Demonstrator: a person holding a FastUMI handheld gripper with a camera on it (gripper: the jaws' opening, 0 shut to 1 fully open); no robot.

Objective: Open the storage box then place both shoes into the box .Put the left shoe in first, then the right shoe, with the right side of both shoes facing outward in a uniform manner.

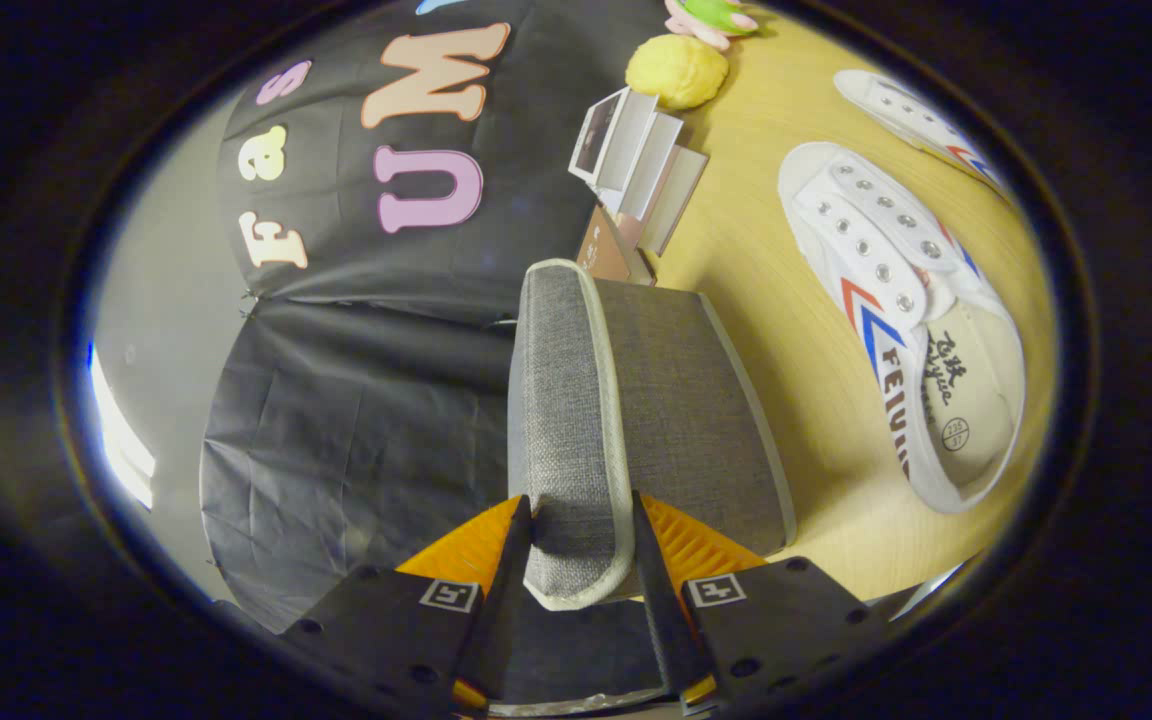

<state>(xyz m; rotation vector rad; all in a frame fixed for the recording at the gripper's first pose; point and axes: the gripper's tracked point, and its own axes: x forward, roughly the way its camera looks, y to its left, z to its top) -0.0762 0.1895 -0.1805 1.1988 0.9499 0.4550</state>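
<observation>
The view is rolled on its side. A grey fabric storage box [681, 400] stands on the wooden table, and its grey lid [566, 420] with pale trim is held between my fingers. My gripper [581, 535] is shut on the lid's edge, one finger on each face. Beyond the box, to the side, a white canvas shoe [896, 300] with red and blue stripes lies on the table, its opening toward me. A second white shoe [921, 120] lies farther off.
A stack of small cards or photo frames [636, 165] stands behind the box near the wall. A yellow soft toy [676, 70] and a green-and-pink toy [716, 15] lie farther along the wooden table [816, 420].
</observation>
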